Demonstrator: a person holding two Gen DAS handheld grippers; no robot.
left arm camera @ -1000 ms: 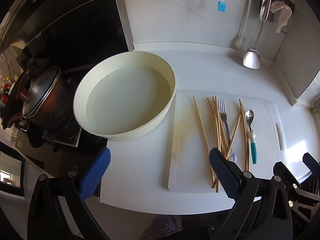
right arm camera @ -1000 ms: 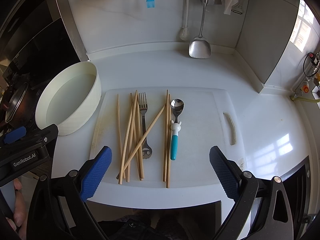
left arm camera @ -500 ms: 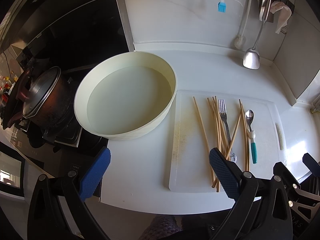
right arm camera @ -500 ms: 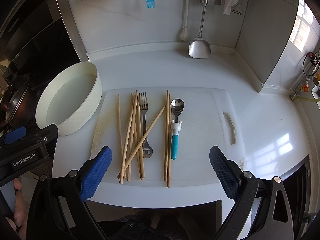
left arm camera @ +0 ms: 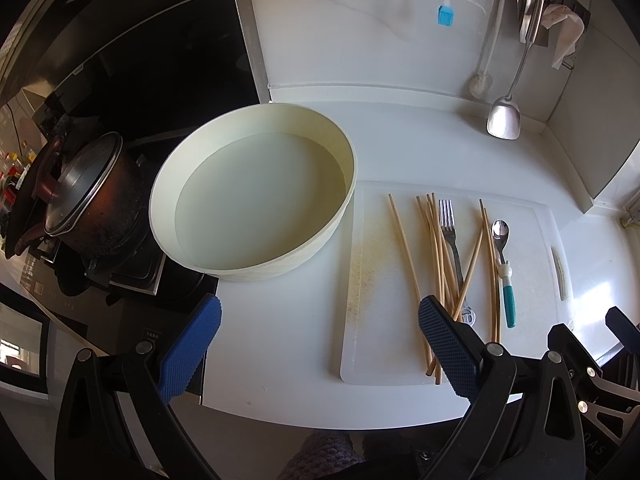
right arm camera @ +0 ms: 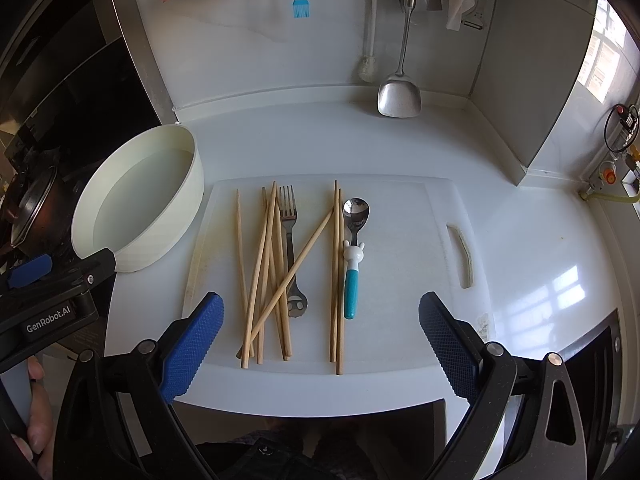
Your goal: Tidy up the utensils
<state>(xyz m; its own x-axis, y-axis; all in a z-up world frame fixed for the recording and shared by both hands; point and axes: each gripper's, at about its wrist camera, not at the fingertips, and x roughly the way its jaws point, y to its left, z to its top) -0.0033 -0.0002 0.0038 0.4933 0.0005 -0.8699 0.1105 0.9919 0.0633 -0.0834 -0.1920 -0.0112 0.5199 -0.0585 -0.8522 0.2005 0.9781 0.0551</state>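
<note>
Several wooden chopsticks (right arm camera: 264, 272) lie scattered on a white cutting board (right arm camera: 404, 280), some crossing a metal fork (right arm camera: 290, 240). A spoon with a teal handle (right arm camera: 352, 256) lies to their right. The same chopsticks (left arm camera: 438, 256), fork (left arm camera: 452, 240) and spoon (left arm camera: 503, 256) show in the left wrist view. My right gripper (right arm camera: 320, 344) is open and empty, near the board's front edge. My left gripper (left arm camera: 316, 350) is open and empty, over the counter's front edge, left of the board (left arm camera: 384, 320).
A round cream basin (left arm camera: 320, 236) holding water stands left of the board, also in the right wrist view (right arm camera: 160, 248). A dark pot (left arm camera: 92, 208) sits on the stove at far left. A metal spatula (right arm camera: 400, 96), a blue brush (right arm camera: 301, 6) and cloths hang on the back wall.
</note>
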